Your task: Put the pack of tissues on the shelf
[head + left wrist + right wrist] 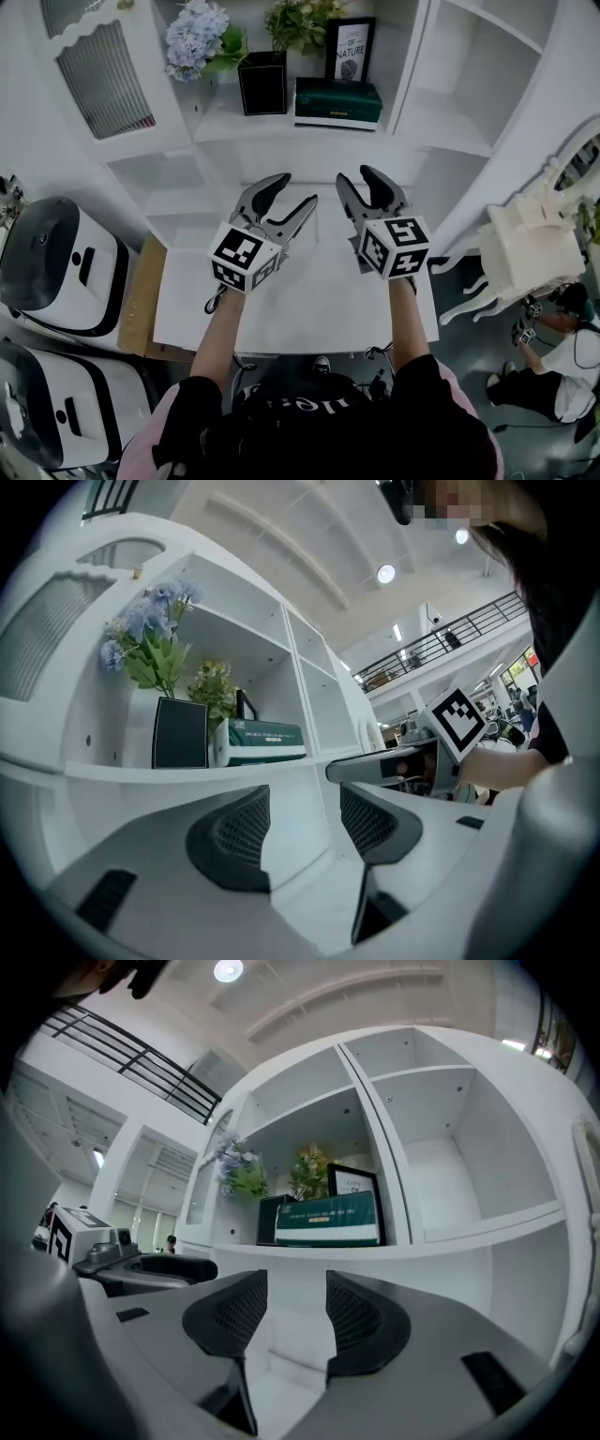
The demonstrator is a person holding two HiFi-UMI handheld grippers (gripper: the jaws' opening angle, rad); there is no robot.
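Overhead, I am holding the left gripper and the right gripper side by side above the white table. The pack of tissues is lying on the shelf, just beside a black box. Looking along the left gripper, I am seeing its jaws standing apart, nothing between them. Looking along the right gripper, its jaws are likewise gaping and empty, with the tissues ahead.

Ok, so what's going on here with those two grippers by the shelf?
A person holds a gripper in each hand, facing a white shelf unit. The green pack of tissues lies on the shelf, beside a black planter and a framed print. The left gripper and right gripper are both open, nothing between their fingers, clear of the pack.
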